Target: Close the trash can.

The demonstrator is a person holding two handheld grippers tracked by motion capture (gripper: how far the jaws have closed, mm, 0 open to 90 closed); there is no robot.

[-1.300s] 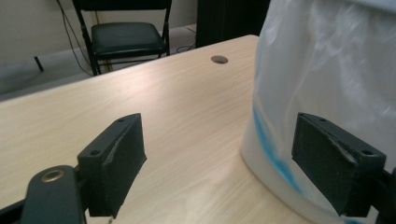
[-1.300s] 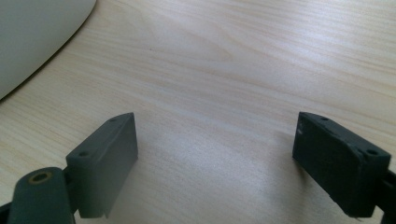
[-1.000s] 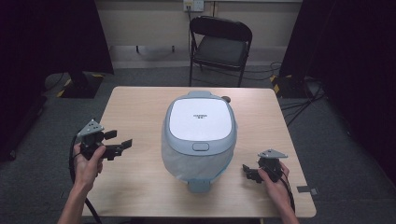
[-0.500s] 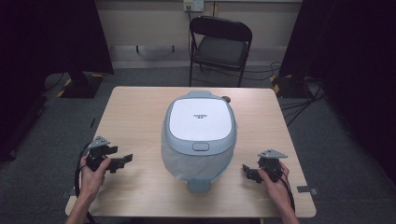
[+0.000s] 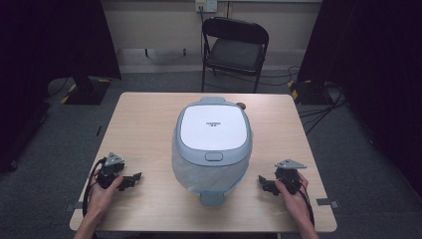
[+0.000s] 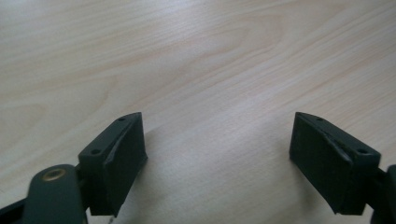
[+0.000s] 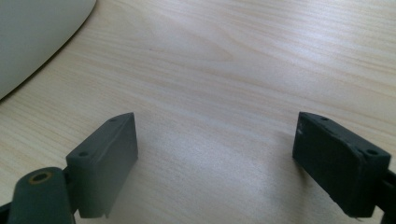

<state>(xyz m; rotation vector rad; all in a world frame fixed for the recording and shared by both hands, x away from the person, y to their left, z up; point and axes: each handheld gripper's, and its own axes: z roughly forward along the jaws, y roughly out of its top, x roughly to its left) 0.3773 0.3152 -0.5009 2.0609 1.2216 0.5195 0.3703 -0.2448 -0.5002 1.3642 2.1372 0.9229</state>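
Note:
A pale blue-grey rice cooker with a white shut lid stands in the middle of the wooden table. My left gripper lies low over the table's front left, pointing toward the cooker. In the left gripper view its jaws stand wide apart over bare wood; they have just been opening, with nothing between them. My right gripper rests at the front right, pointing toward the cooker. It is open and empty, with the cooker's curved side at the upper left.
A black folding chair stands beyond the table's far edge. Dark curtains hang on both sides, and cables lie on the grey floor. Bare wood lies on each side of the cooker.
My left hand has come down with its gripper, from above the table to just over the wood near the front left. The right hand and the cooker have kept still.

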